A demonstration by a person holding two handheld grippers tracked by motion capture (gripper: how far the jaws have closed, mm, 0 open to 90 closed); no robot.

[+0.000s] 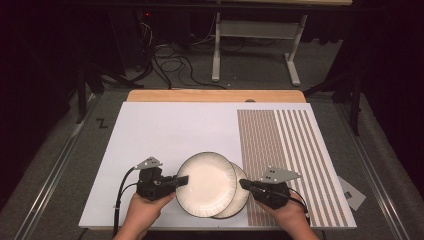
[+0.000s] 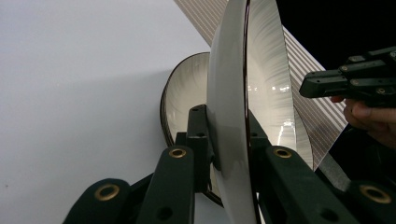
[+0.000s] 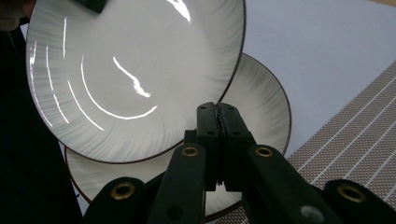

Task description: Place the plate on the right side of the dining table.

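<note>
Two white plates with dark rims overlap near the front edge of the table. The upper plate [image 1: 205,184] [image 2: 229,93] [image 3: 126,70] is lifted and tilted, and my left gripper [image 1: 182,180] [image 2: 224,114] is shut on its left rim. The lower plate [image 1: 241,196] [image 2: 182,98] [image 3: 264,107] lies flat beneath it, showing on the right. My right gripper [image 1: 243,184] [image 3: 218,106] is shut with nothing between its jaws; it hovers at the right edge of the plates, over the lower one. It also appears far right in the left gripper view, right gripper [image 2: 345,81].
The plates rest on a white board [image 1: 165,130] whose right part is a brown striped mat [image 1: 285,150]. A wooden table edge [image 1: 215,95] shows behind. A small grey card [image 1: 352,192] lies off the board at right. Cables and a stand's legs [image 1: 216,55] are on the floor beyond.
</note>
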